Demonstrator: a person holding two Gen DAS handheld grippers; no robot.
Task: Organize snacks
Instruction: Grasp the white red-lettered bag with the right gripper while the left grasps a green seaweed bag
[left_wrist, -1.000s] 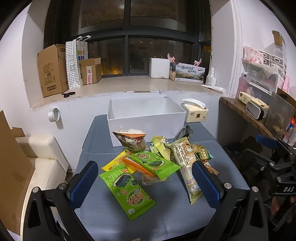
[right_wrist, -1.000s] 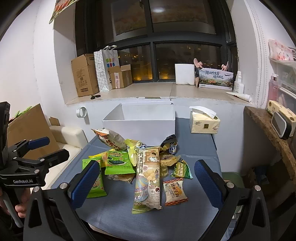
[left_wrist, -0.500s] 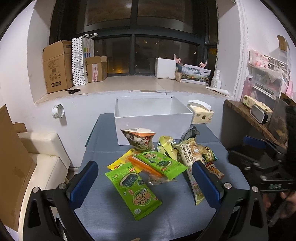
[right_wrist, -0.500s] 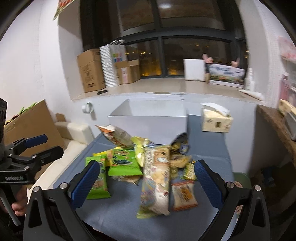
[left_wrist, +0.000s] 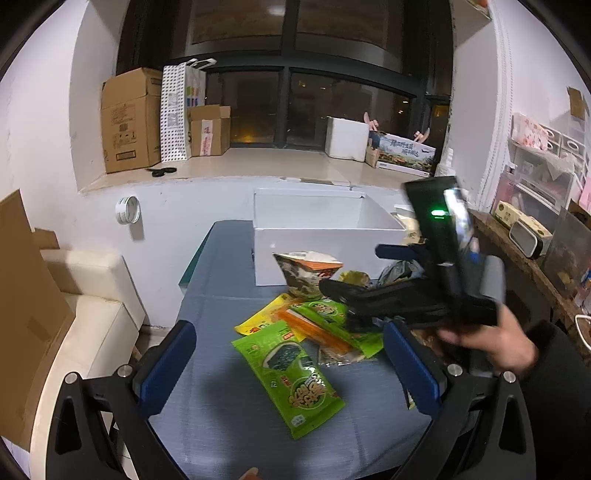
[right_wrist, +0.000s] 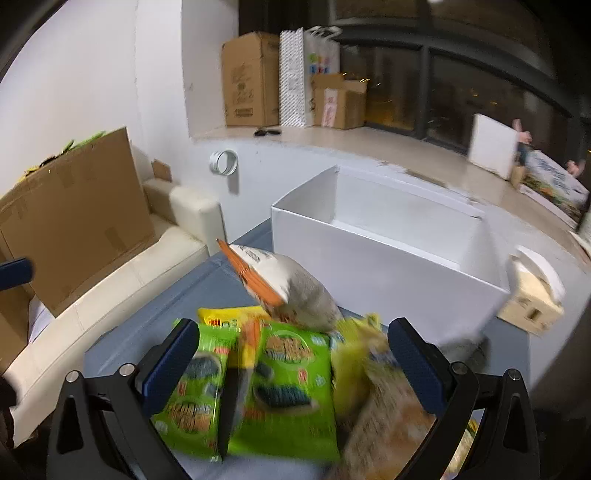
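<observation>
A pile of snack packets lies on the blue-grey table (left_wrist: 221, 413) in front of an open white box (left_wrist: 325, 236). A green seaweed packet (left_wrist: 291, 373) lies nearest my left gripper (left_wrist: 288, 363), which is open and empty above the table. My right gripper (right_wrist: 291, 363) is open and empty, low over the pile, above a second green seaweed packet (right_wrist: 288, 384). A puffed orange-topped bag (right_wrist: 284, 288) stands behind it against the box (right_wrist: 384, 251). In the left wrist view the right gripper (left_wrist: 354, 273) reaches over the pile from the right.
A tissue box (right_wrist: 532, 295) stands right of the white box. Cardboard boxes (left_wrist: 129, 118) and a paper bag sit on the window sill. A white sofa (left_wrist: 85, 317) and a cardboard sheet stand left of the table. A cluttered shelf (left_wrist: 532, 236) is on the right.
My right gripper has swung left and dropped low over the snack pile, and now shows in the left wrist view. My left gripper has shifted slightly. Both stay open.
</observation>
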